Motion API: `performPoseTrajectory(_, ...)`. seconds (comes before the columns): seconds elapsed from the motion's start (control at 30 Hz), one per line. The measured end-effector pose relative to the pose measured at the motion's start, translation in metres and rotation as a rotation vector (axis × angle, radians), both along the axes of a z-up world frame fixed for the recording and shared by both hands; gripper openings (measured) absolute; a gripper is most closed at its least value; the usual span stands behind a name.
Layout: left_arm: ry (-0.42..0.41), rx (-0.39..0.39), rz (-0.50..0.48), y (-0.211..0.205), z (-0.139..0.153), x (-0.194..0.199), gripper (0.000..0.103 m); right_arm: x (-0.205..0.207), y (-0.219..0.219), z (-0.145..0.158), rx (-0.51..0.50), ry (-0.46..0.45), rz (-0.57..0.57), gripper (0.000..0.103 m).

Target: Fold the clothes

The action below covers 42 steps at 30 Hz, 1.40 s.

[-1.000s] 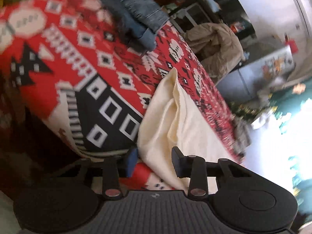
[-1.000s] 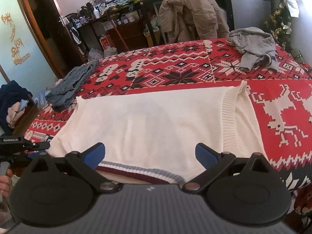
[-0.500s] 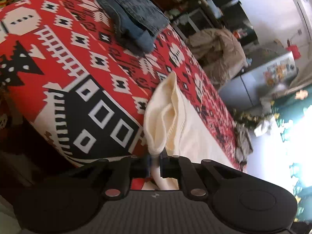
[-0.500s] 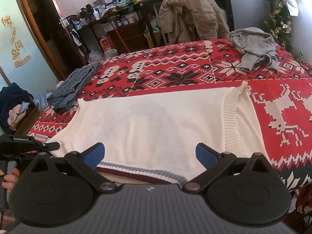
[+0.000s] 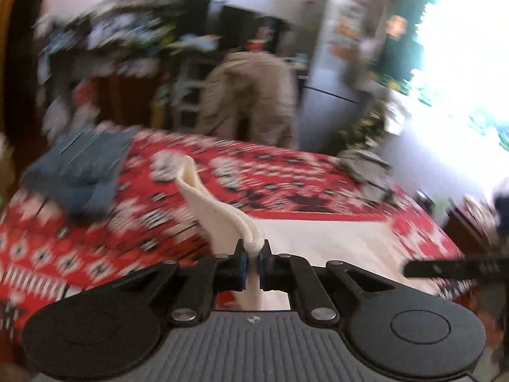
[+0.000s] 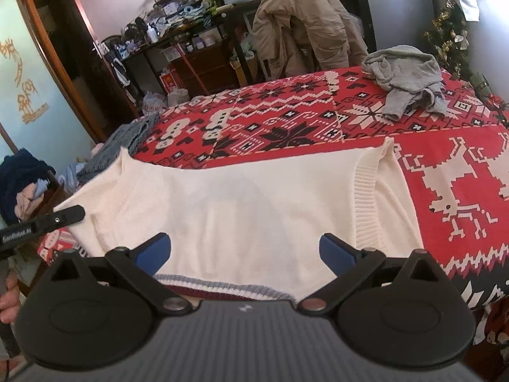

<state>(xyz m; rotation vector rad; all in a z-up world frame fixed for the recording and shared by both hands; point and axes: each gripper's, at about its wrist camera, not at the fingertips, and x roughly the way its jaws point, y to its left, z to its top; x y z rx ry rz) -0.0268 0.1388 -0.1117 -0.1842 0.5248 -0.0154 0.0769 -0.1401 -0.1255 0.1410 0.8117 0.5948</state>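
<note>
The sweater (image 6: pixel 241 210) is lying flat on the red cloth (image 6: pixel 286 111), mostly ahead of the wide-open right claw (image 6: pixel 245 251). The left claw (image 5: pixel 252 262), open a second ago, is now pinching the sweater's left edge and lifting it, so the first fold is starting.

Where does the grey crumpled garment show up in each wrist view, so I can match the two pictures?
Left wrist view: the grey crumpled garment lies right of centre, blurred, on the far right part of the red patterned blanket.
Right wrist view: upper right, on the same blanket.
Shared landmark: the beige jacket draped beyond the blanket's far edge.
</note>
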Motion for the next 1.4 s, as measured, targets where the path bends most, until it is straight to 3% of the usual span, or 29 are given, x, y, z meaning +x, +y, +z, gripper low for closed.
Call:
performPoseTrajectory(0.13, 0.003, 0.077, -0.163, -0.04, -0.003, 0.016, 0.007, 0.003, -0.011, 0.005, 0.021, 0.001, -0.03, 0.101)
performPoseTrajectory(0.27, 0.068, 0.075, -0.279, -0.071, -0.022, 0.035, 0.007, 0.004, -0.025, 0.007, 0.032, 0.009, -0.068, 0.101)
performPoseTrajectory(0.47, 0.157, 0.093, -0.328, -0.094, -0.059, 0.055, 0.007, 0.004, -0.039, 0.004, 0.036, 0.03, -0.103, 0.101)
performPoseTrajectory(0.57, 0.193, 0.044, -0.327, -0.089, -0.066, 0.06, 0.009, 0.004, -0.039, 0.0, 0.039, 0.046, -0.1, 0.101)
performPoseTrajectory(0.63, 0.193, 0.004, -0.345, -0.086, -0.064, 0.058, 0.017, 0.005, -0.036, -0.003, 0.05, 0.063, -0.089, 0.1)
performPoseTrajectory(0.67, 0.186, -0.013, -0.36, -0.083, -0.061, 0.055, 0.027, 0.006, -0.034, -0.005, 0.062, 0.075, -0.077, 0.1)
performPoseTrajectory(0.7, 0.179, -0.031, -0.375, -0.081, -0.058, 0.052, 0.035, 0.008, -0.031, -0.006, 0.074, 0.087, -0.063, 0.097)
performPoseTrajectory(0.83, 0.138, -0.07, -0.384, -0.066, -0.043, 0.033, 0.037, 0.017, -0.016, -0.014, 0.129, 0.156, -0.029, 0.074)
performPoseTrajectory(1.0, 0.111, -0.151, -0.265, -0.025, -0.032, 0.017, 0.037, 0.031, 0.0, -0.035, 0.206, 0.302, -0.02, 0.046)
performPoseTrajectory(1.07, 0.119, -0.18, -0.206, -0.007, -0.034, 0.015, 0.036, 0.036, 0.005, -0.044, 0.218, 0.346, -0.024, 0.045)
performPoseTrajectory(1.2, 0.145, -0.246, -0.137, 0.018, -0.038, 0.018, 0.027, 0.041, 0.018, -0.058, 0.22, 0.418, -0.01, 0.045)
performPoseTrajectory(1.27, 0.137, -0.26, -0.141, 0.021, -0.036, 0.021, 0.019, 0.039, 0.024, -0.058, 0.19, 0.404, -0.01, 0.031)
performPoseTrajectory(1.3, 0.129, -0.266, -0.152, 0.02, -0.035, 0.022, 0.015, 0.037, 0.027, -0.057, 0.168, 0.389, -0.012, 0.008)
performPoseTrajectory(1.4, 0.097, -0.287, -0.212, 0.014, -0.032, 0.03, 0.01, 0.029, 0.033, -0.049, 0.122, 0.33, -0.01, 0.008)
